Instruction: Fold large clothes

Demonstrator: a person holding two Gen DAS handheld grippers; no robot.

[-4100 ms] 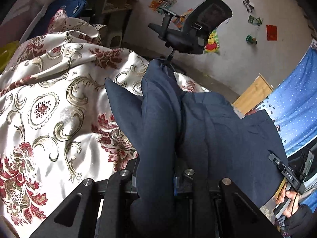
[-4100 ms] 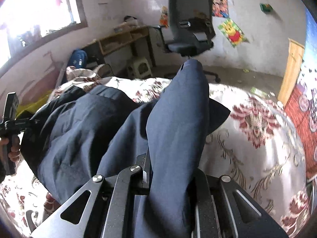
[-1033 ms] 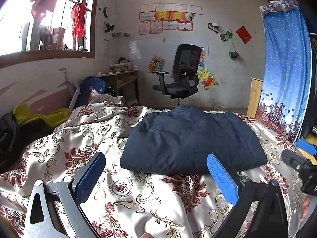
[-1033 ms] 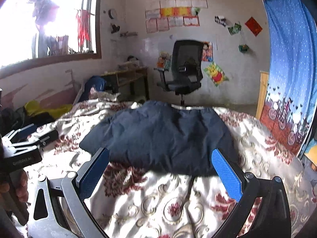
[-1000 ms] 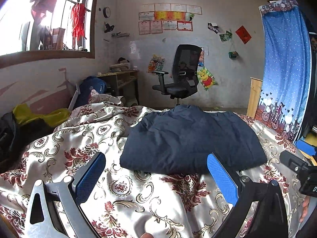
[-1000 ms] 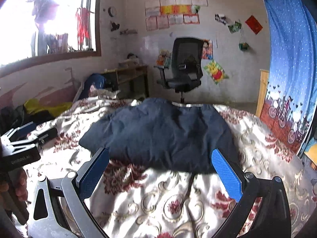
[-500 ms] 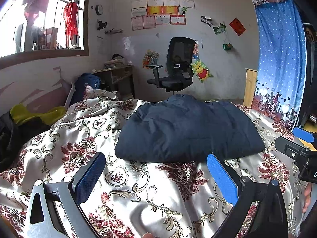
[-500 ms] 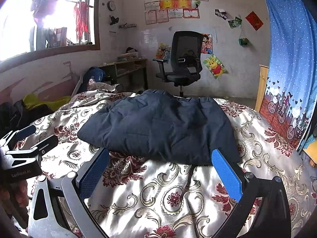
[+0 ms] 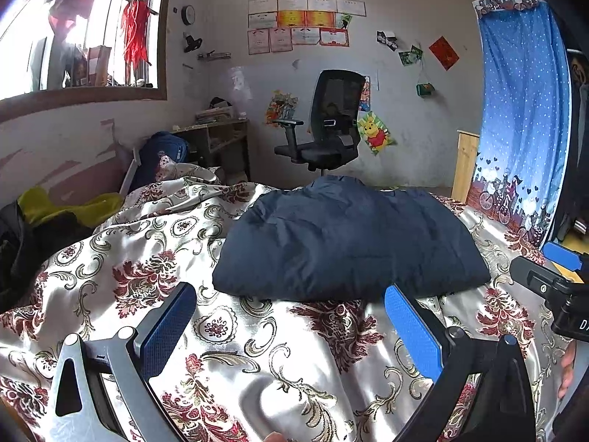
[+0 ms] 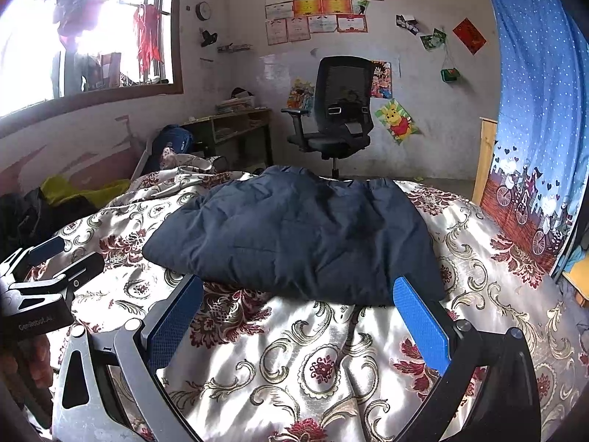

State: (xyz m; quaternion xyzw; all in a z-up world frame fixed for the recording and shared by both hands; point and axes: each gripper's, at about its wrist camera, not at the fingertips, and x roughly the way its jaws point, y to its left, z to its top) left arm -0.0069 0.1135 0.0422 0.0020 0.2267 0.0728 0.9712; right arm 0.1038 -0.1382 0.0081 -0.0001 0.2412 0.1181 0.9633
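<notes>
I hold my left hand-held gripper [image 9: 291,316] and right hand-held gripper [image 10: 298,305] spread and empty just short of the folded navy garment [image 10: 294,235], letting it rest flat on the bed [image 10: 313,361].

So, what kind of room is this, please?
Most likely a lived-in bedroom that also serves as a study: a bed with a floral bedspread holding the folded navy garment, a black office chair by a wooden desk, and children's posters.
</notes>
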